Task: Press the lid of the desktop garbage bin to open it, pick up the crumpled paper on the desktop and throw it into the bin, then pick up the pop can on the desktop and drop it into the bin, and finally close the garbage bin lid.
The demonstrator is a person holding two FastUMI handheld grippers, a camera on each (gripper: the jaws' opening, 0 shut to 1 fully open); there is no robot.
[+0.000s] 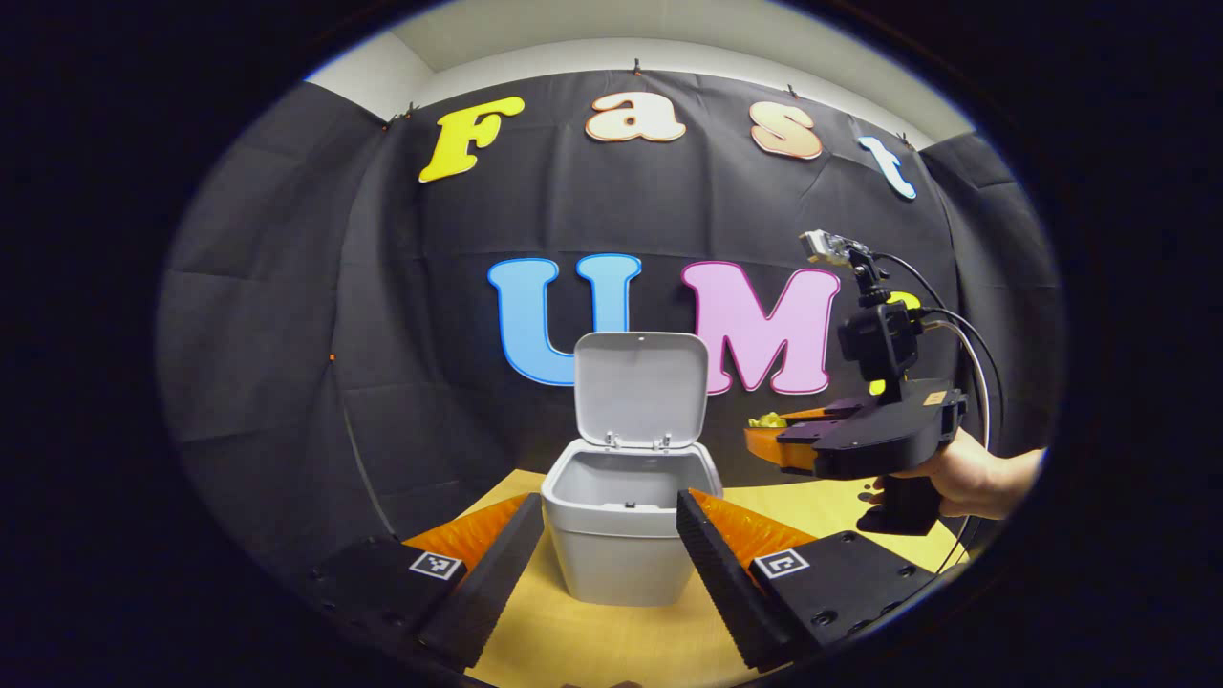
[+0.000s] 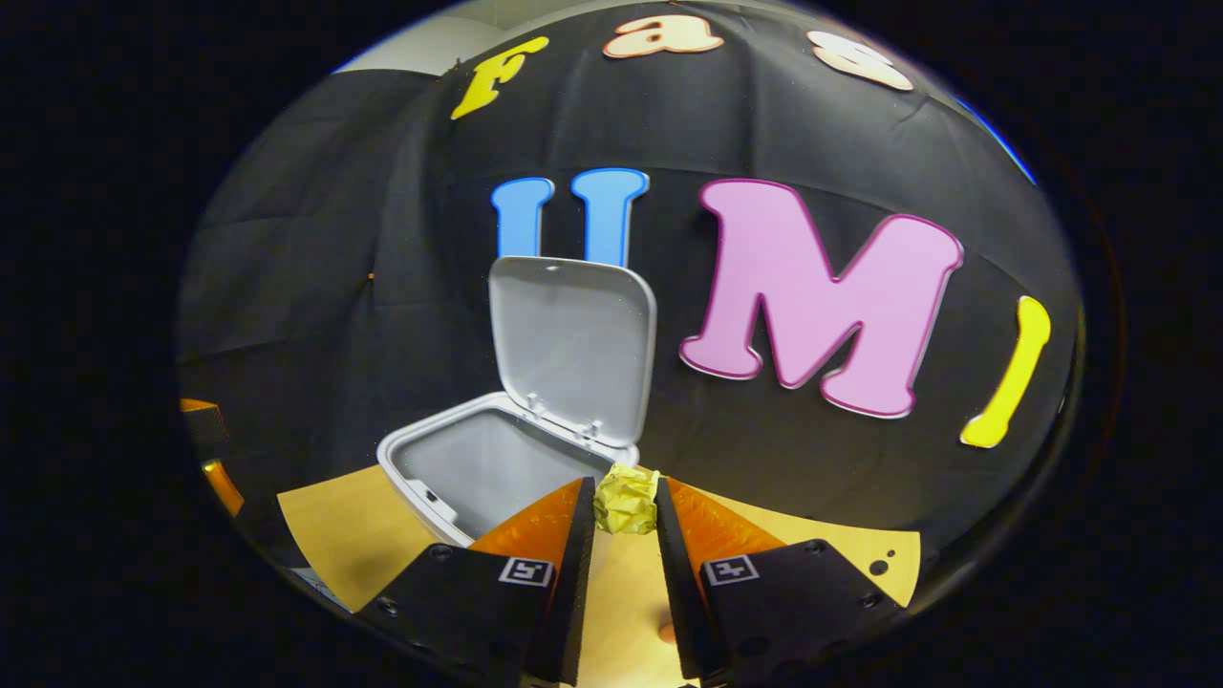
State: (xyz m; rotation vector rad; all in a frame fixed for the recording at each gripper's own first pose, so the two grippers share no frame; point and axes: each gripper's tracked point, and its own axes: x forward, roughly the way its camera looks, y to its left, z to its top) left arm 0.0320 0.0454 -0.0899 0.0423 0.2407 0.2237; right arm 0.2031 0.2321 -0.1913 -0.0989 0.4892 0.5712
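Observation:
A small grey bin [image 1: 619,549] stands on the wooden desktop, its lid [image 1: 640,387] tipped up and open. My left gripper [image 1: 610,516] is open, with a finger on each side of the bin's front and no contact that I can see. To the right of the bin, a hand holds my right gripper [image 1: 764,432] in the air, level with the bin's rim. In the right gripper view that gripper [image 2: 626,506] is shut on a crumpled yellow paper ball [image 2: 626,499], just right of the bin [image 2: 478,468] and its raised lid [image 2: 573,344].
The wooden desktop [image 1: 592,640] carries the bin near the black cloth wall. A cable runs from the right gripper's camera mount [image 1: 865,287] past the hand [image 1: 965,473]. More bare desktop [image 2: 334,535] lies left of the bin in the right gripper view.

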